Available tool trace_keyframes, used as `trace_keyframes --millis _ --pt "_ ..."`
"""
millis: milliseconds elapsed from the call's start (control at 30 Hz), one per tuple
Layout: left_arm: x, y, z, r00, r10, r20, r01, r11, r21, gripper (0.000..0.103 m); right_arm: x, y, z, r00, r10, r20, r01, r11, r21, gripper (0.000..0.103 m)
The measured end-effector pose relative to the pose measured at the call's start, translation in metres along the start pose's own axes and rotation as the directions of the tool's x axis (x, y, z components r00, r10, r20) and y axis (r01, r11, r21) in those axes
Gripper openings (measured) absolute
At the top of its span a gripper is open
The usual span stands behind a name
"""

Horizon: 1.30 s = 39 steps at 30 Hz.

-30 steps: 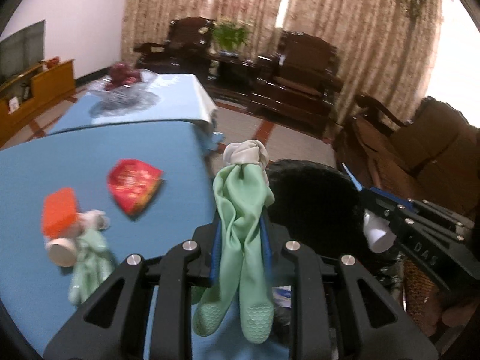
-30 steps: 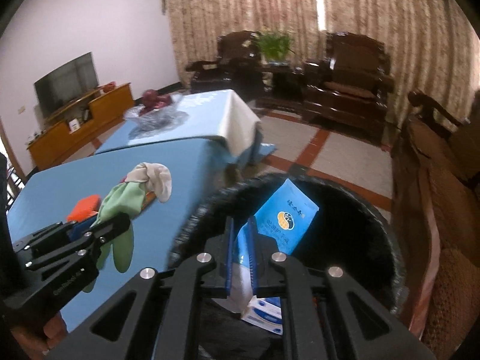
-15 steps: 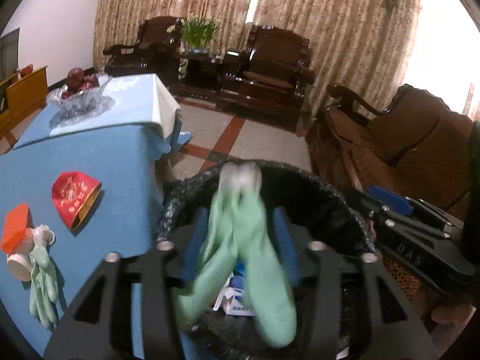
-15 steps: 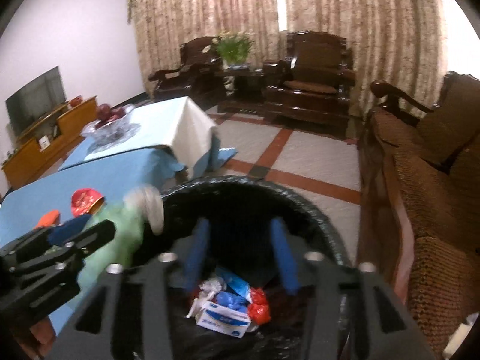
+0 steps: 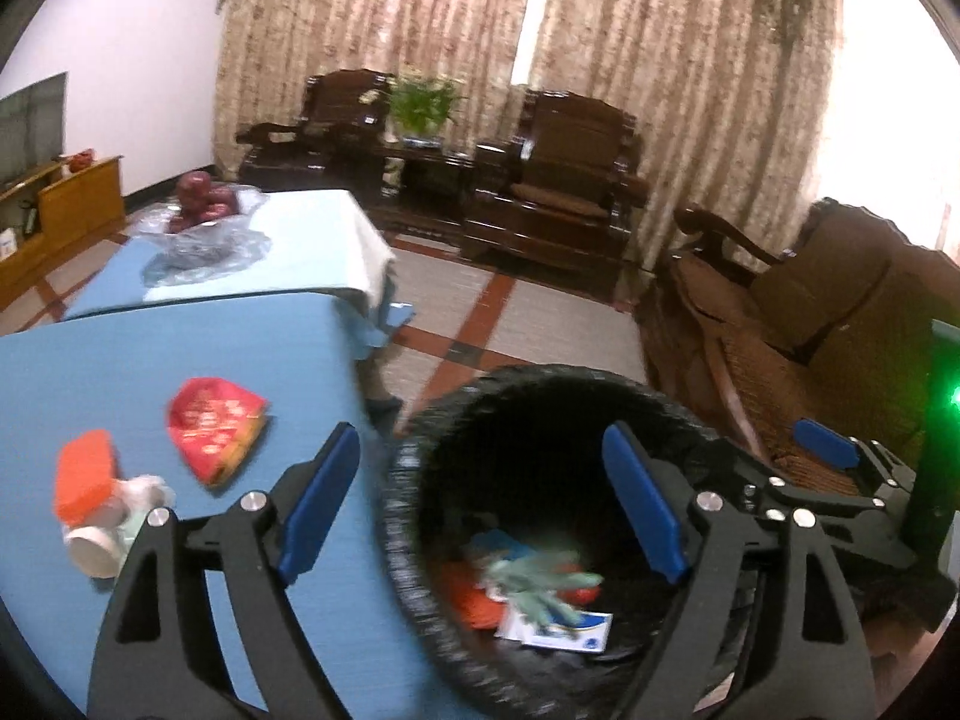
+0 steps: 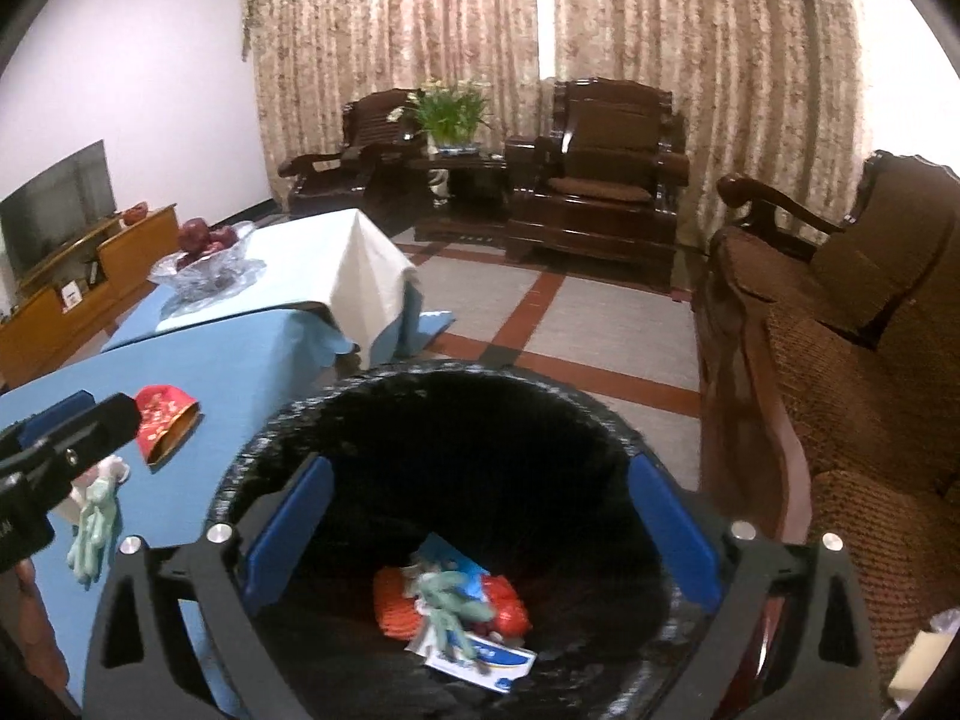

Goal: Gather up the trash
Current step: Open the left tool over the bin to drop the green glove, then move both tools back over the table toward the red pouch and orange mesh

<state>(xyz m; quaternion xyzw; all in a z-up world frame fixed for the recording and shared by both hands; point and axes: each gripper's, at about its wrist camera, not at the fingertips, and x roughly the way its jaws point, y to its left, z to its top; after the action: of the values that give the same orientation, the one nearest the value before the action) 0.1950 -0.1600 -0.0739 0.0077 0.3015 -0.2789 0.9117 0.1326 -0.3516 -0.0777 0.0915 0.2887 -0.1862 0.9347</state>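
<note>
While both grippers hang over the black bin (image 6: pixel 456 480), the left gripper (image 5: pixel 480 516) and the right gripper (image 6: pixel 480 534) are each spreading their jaws wider with nothing between the blue pads, so neither holds anything; the bin sits off the table's edge at about 3 o'clock from the remaining litter, and at its bottom lie a green glove (image 6: pixel 447 600), an orange net (image 6: pixel 396 606) and a blue-and-white packet (image 6: pixel 492 657). On the blue table (image 5: pixel 180 348) the trash still to collect is a red packet (image 5: pixel 213 429) at roughly 10 o'clock from the left gripper, and, at about 9 o'clock, an orange block (image 5: pixel 84 483) touching a white paper cup (image 5: pixel 93 549) with a second green glove (image 6: pixel 90 531) just beside them. I judge the red packet light, thin and crinkly, likely to slide on the cloth, so pinching across a raised edge or its open mouth should serve best. The glove looks limp and rubbery; a bunched fold at the cuff or palm gives the surest bite. The cup seems light and easily crushed, better taken gently across its rim. The orange block looks light; whether stiff or spongy I cannot tell
</note>
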Motion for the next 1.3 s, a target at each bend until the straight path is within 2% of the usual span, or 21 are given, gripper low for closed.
trace_keyframes --millis 133,233,433,600,800,967,1133,1300 --pt "-0.018 0.034 -0.005 0.996 0.089 0.016 -0.089 0.996 -0.02 0.082 0.002 0.03 -0.001 0.998 0.058 -0.004 -0.058 0.998 -0.029 0.097" --pt "-0.032 0.066 -0.01 0.986 0.166 0.02 -0.165 0.985 -0.045 0.082 0.002 0.057 -0.004 0.995 0.103 -0.002 -0.103 0.993 -0.058 0.097" --pt "-0.061 0.133 -0.026 0.947 0.32 0.012 -0.317 0.944 -0.087 0.082 0.005 0.128 -0.012 0.977 0.214 -0.01 -0.213 0.967 -0.14 0.097" --pt "-0.076 0.176 -0.041 0.915 0.404 -0.005 -0.402 0.908 -0.116 0.082 0.009 0.177 -0.021 0.959 0.284 -0.022 -0.283 0.94 -0.189 0.097" --pt "-0.089 0.214 -0.056 0.886 0.462 -0.032 -0.461 0.874 -0.154 0.082 0.025 0.23 -0.037 0.933 0.355 -0.056 -0.358 0.905 -0.228 0.097" --pt "-0.089 0.236 -0.067 0.871 0.487 -0.058 -0.49 0.856 -0.166 0.082 0.038 0.261 -0.049 0.918 0.39 -0.071 -0.395 0.885 -0.246 0.097" --pt "-0.081 0.25 -0.075 0.871 0.485 -0.085 -0.492 0.85 -0.191 0.082 0.051 0.277 -0.051 0.923 0.379 -0.063 -0.381 0.881 -0.28 0.096" --pt "-0.067 0.255 -0.071 0.876 0.474 -0.083 -0.481 0.854 -0.2 0.082 0.08 0.281 -0.033 0.935 0.35 -0.056 -0.351 0.896 -0.27 0.094"
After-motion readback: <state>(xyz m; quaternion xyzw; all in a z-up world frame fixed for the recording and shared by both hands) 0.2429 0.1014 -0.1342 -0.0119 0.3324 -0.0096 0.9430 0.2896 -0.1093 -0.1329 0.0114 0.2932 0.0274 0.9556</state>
